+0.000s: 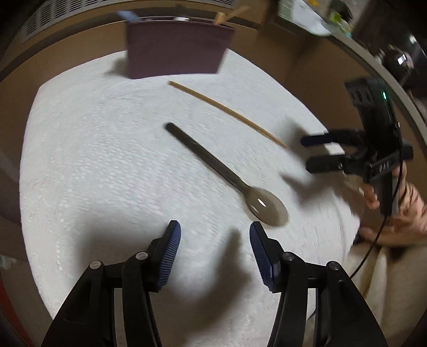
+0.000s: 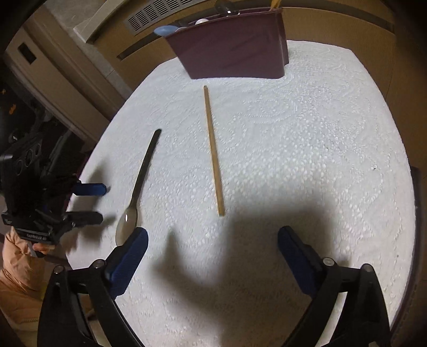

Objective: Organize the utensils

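Observation:
A metal spoon (image 1: 226,173) lies on the white cloth (image 1: 106,160), bowl toward me; it also shows in the right wrist view (image 2: 138,186). A single wooden chopstick (image 1: 226,112) lies beyond it, also seen in the right wrist view (image 2: 213,152). A maroon utensil holder (image 1: 176,50) stands at the far edge of the cloth, with utensils in it (image 2: 232,45). My left gripper (image 1: 214,237) is open and empty, just short of the spoon's bowl. My right gripper (image 2: 212,240) is open and empty, near the chopstick's near end.
The right gripper shows in the left wrist view (image 1: 320,152) at the right of the cloth; the left gripper shows in the right wrist view (image 2: 90,202) at the left. A brown table edge (image 1: 307,66) surrounds the cloth. Clutter sits at the far right (image 1: 307,16).

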A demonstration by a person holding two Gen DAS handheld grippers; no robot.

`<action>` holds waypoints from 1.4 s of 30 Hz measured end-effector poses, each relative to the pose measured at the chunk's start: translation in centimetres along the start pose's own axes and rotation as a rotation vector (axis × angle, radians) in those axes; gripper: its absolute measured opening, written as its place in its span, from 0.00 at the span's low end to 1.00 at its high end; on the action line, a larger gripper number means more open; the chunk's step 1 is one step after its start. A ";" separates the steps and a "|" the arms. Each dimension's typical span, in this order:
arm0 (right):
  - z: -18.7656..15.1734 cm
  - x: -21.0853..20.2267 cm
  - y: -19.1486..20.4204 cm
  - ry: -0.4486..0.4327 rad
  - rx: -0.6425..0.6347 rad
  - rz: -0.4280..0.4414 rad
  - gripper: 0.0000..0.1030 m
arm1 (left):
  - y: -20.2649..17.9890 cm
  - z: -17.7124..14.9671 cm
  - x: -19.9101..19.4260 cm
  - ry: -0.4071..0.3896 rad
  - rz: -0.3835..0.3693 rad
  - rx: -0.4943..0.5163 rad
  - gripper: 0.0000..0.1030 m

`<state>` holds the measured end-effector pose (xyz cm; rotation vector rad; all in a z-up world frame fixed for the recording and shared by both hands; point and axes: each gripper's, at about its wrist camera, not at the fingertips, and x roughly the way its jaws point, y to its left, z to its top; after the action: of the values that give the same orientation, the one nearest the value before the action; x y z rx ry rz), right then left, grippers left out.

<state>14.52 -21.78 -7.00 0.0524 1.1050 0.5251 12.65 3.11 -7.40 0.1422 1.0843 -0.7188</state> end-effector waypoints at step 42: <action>-0.9 -6.1 -0.3 -0.154 -0.179 -0.221 0.99 | -7.9 2.6 2.8 0.129 0.151 0.525 0.71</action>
<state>11.73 -24.86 -2.40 -0.1809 0.8968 0.4119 10.61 -5.43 -6.73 0.7200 0.9732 -0.8529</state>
